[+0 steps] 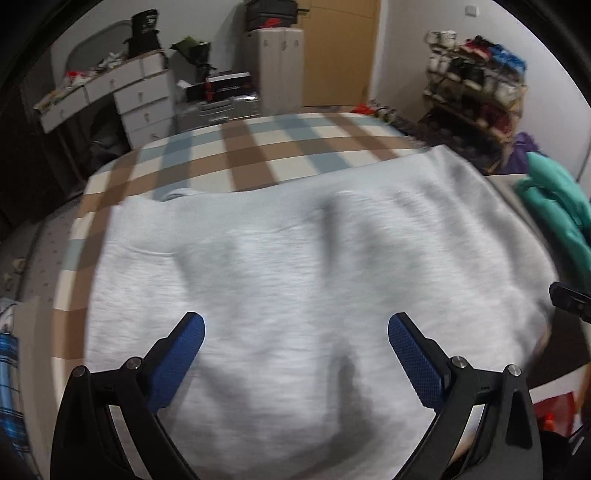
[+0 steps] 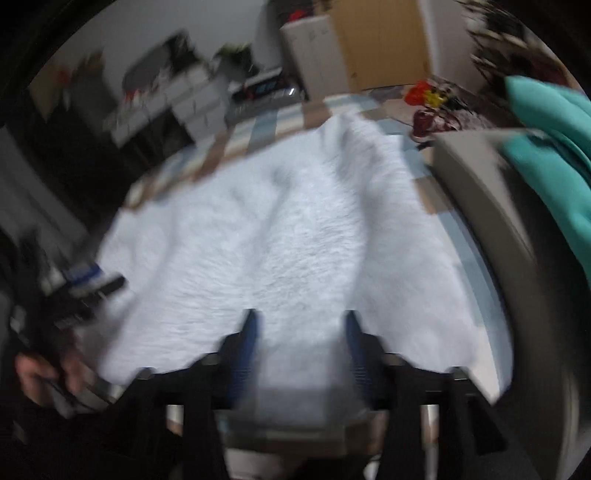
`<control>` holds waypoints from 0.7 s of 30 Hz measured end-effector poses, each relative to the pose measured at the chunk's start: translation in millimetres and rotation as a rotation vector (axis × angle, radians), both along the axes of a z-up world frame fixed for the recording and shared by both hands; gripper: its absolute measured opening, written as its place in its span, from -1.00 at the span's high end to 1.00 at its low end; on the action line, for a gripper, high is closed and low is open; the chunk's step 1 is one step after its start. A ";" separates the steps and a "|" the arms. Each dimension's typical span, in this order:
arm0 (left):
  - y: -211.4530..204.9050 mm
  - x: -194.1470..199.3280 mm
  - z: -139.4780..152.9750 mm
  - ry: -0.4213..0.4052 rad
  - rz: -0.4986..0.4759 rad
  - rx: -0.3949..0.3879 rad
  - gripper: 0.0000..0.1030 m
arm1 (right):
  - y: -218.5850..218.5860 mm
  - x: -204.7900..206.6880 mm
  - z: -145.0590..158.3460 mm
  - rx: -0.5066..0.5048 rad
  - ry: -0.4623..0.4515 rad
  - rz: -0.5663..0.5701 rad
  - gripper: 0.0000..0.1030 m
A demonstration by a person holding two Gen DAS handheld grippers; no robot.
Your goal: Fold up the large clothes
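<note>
Left wrist view: left gripper (image 1: 295,332) spread wide over a grey garment (image 1: 314,258) lying flat on the checked bedspread (image 1: 258,144), teal cloth (image 1: 554,199) at right; right wrist view, blurred: right gripper (image 2: 301,325) apart, above the same garment (image 2: 295,240), holding nothing.

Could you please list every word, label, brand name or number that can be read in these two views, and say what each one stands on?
No text can be read in either view.
Black shoe box on the tall grey cabinet: a red mark, too small to make out.
Black-and-white box beside the white drawers: lettering too blurred to read.
Light grey garment on the checked bed cover: no print visible.
</note>
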State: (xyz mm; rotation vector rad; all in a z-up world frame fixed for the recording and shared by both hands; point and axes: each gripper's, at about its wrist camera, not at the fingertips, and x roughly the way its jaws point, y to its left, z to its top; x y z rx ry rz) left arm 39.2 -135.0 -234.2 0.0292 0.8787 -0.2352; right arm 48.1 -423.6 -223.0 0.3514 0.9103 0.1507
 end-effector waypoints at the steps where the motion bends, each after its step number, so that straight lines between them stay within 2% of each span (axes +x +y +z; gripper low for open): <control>1: -6.0 -0.5 0.6 -0.005 -0.013 -0.001 -0.90 | -13.6 -16.5 1.3 0.064 -0.020 -0.039 -0.66; 5: -34.9 1.5 -4.7 -0.015 -0.052 0.043 -0.90 | -45.9 -36.7 -18.6 0.217 0.041 -0.144 -0.66; 9: -56.9 7.6 -17.7 0.034 -0.077 0.086 -0.90 | -65.3 -17.3 -58.3 0.497 0.144 -0.170 -0.66; 11: -59.6 13.7 -24.4 0.061 -0.063 0.083 -0.90 | -64.7 -7.6 -70.5 0.572 0.165 -0.195 -0.65; 16: -40.9 25.6 -34.3 0.187 -0.012 -0.088 -0.90 | -57.6 20.0 -77.4 0.583 0.169 -0.207 -0.62; 17: -37.8 27.0 -35.6 0.208 0.001 -0.125 -0.90 | -55.4 23.1 -75.9 0.573 0.162 -0.217 -0.68; 21: -47.7 21.7 -35.4 0.180 -0.030 -0.041 -0.91 | -35.3 36.7 -65.6 0.441 0.122 -0.199 -0.96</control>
